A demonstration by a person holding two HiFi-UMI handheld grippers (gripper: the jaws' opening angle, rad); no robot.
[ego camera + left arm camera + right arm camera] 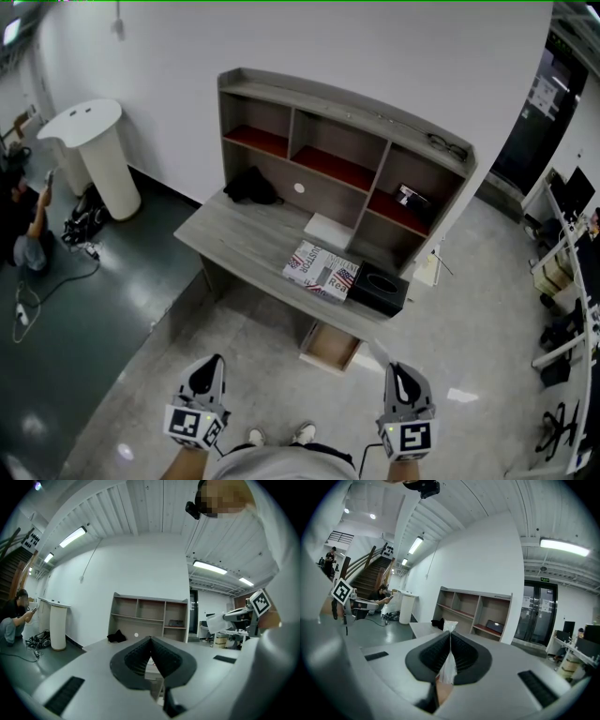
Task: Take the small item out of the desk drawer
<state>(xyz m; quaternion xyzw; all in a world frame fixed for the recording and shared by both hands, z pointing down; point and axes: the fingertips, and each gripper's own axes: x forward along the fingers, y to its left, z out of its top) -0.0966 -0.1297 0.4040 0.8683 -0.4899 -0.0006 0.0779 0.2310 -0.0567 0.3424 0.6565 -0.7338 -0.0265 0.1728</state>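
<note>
Standing back from the grey desk (253, 239) with its shelf hutch; the drawer (330, 345) sits open under the front edge, well apart from both my tongs. Left gripper (151, 641) has its jaws pressed together with nothing between them, while the right gripper (450, 637) is clamped on the small item (449, 626), up in the air in front of me, outside the drawer. Item is a thin, flat, white crinkled slip, paper or film I can't tell, top edge poking above the pads, bottom hanging below them.
</note>
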